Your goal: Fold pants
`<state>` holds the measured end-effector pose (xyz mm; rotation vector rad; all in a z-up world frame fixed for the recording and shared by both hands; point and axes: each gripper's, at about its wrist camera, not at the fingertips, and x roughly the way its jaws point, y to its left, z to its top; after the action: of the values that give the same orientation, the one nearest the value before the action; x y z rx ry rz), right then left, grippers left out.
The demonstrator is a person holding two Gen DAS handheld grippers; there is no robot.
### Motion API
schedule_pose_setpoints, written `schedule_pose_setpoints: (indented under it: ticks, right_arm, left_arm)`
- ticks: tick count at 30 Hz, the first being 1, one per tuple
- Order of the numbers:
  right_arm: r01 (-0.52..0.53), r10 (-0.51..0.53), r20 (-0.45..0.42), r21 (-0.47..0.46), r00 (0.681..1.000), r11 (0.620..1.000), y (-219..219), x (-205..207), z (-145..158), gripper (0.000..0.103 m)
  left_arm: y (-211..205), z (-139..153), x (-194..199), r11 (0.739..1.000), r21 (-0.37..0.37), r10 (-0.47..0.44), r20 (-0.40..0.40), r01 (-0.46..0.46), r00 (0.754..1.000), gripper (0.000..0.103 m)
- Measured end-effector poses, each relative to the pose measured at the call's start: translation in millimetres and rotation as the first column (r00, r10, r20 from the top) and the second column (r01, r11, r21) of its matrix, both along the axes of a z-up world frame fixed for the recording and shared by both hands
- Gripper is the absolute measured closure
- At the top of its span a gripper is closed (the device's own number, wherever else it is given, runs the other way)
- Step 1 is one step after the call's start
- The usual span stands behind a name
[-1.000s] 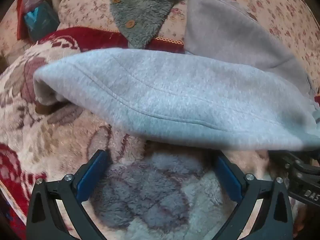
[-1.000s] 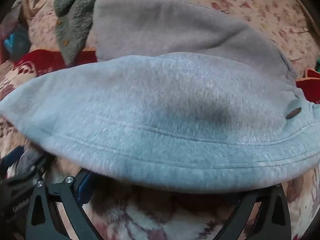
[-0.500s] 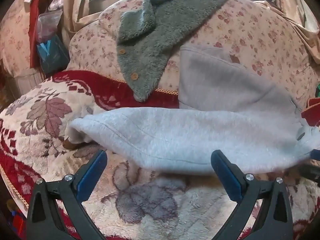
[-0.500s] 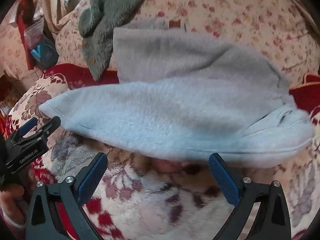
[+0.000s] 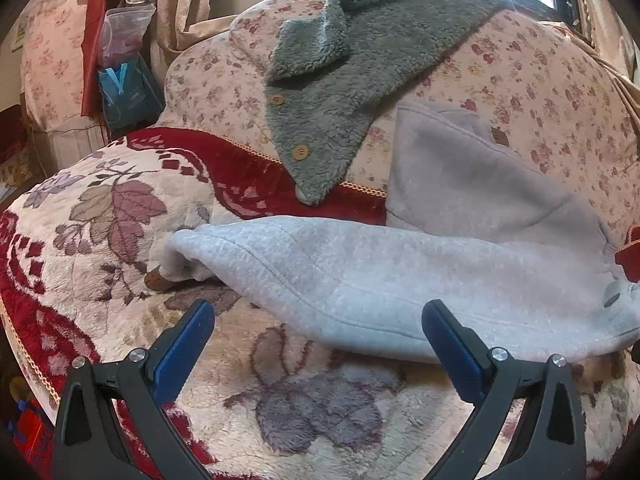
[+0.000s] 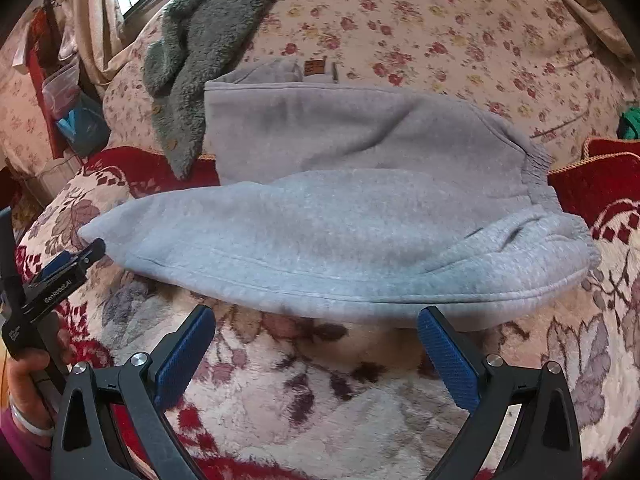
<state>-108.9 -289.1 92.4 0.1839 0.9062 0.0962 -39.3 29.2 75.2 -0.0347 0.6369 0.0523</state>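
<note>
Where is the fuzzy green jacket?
In the left wrist view, the jacket hangs over the flowery sofa back, up left of the grey pants.

The grey pants (image 5: 400, 280) run out of the left wrist view at the right edge, so the waistband is only partly seen there; the folded upper layer hides the layer below it, and what lies under the near hem is in shadow. The small brown label (image 6: 316, 67) on the pants carries marks too small to read. The green fleece garment (image 5: 360, 60) is cut by the top edge in the right wrist view. In the right wrist view the left gripper (image 6: 60, 268) shows only 1 side, its fingers overlapping; the hand (image 6: 28, 372) holding it is cut off by the left edge. A green thing (image 6: 630, 122) at the right edge is too cropped to identify.
</note>
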Motion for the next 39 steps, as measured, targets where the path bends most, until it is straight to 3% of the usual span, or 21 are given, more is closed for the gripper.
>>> schedule_pose_setpoints:
  ticks: [33,39]
  right_arm:
    - [0.138,-0.128,-0.090,0.112,0.988,0.984,-72.6,3.8,-41.3,0.000]
    - [0.181,-0.159,-0.120,0.204,0.980,0.962,-94.6,4.5,-49.1,0.000]
  left_arm:
    - [10.3,-14.7,18.8,0.998,0.006,0.059,-0.046,-0.059,0.997,0.000]
    - [42.8,-17.1,24.2,0.986,-0.082,0.137,-0.075,-0.143,0.988,0.000]
